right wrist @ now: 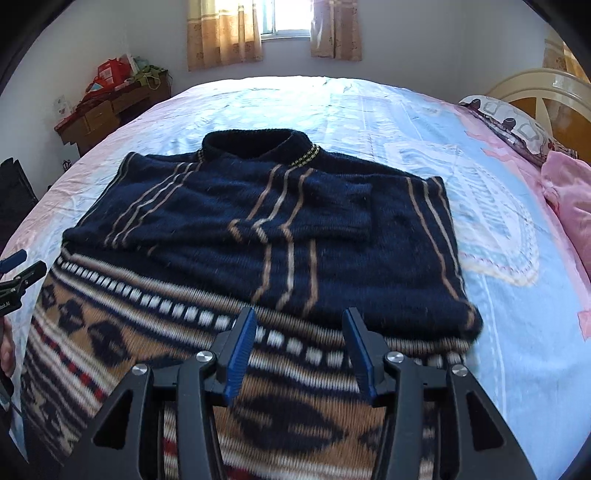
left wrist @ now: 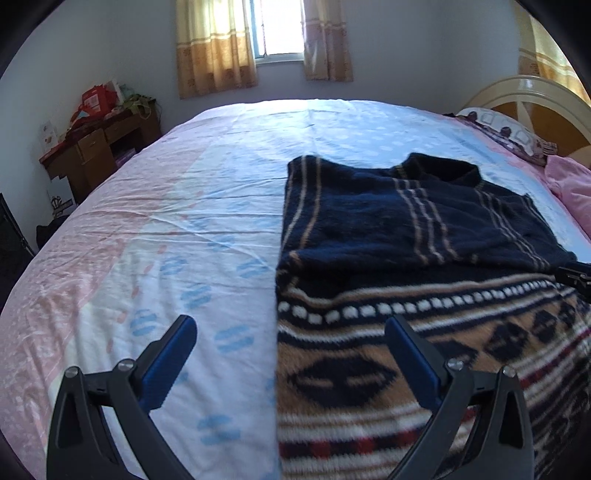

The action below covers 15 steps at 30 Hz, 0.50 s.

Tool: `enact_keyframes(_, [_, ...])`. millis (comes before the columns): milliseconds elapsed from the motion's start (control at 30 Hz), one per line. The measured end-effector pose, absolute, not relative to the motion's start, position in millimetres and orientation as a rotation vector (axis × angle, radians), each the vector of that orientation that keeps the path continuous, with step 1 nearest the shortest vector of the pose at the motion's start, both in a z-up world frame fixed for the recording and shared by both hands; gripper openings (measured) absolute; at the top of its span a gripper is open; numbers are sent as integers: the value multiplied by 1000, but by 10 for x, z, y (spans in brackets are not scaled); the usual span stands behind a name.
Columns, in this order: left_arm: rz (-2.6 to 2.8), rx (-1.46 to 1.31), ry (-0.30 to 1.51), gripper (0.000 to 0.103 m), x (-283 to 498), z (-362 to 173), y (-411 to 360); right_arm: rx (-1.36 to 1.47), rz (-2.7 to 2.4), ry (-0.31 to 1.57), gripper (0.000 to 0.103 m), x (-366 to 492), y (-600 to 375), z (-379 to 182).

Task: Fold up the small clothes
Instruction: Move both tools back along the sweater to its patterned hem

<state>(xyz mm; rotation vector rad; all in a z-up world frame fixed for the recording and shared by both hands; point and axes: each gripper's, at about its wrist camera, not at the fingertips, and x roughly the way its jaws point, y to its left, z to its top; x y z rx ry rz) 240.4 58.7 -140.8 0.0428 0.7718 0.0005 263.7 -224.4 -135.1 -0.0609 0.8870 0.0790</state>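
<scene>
A navy knitted sweater (right wrist: pixel 258 229) with tan stripes and a tan, white and red patterned lower part lies flat on the bed, collar away from me, both sleeves folded across the chest. In the left wrist view the sweater (left wrist: pixel 406 229) fills the right half. My left gripper (left wrist: pixel 291 325) is open and empty, hovering over the sweater's left edge, one finger above the sheet, the other above the patterned hem. My right gripper (right wrist: pixel 299 317) is open and empty above the patterned lower part. The left gripper's tip also shows in the right wrist view (right wrist: pixel 14 269).
The bed sheet (left wrist: pixel 184 206) is pale blue and pink. A patterned pillow (right wrist: pixel 517 129), a pink blanket (right wrist: pixel 569 199) and a headboard (right wrist: pixel 535 88) lie at the right. A wooden desk (left wrist: pixel 92 151) with clutter stands at the far left. A curtained window (left wrist: pixel 280 29) is behind.
</scene>
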Motion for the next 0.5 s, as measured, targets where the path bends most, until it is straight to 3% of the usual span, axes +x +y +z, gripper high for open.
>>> enact_keyframes(500, [-57, 59, 731, 103, 1762, -1157, 489, -56, 93, 853, 54, 1858, -2287, -1209])
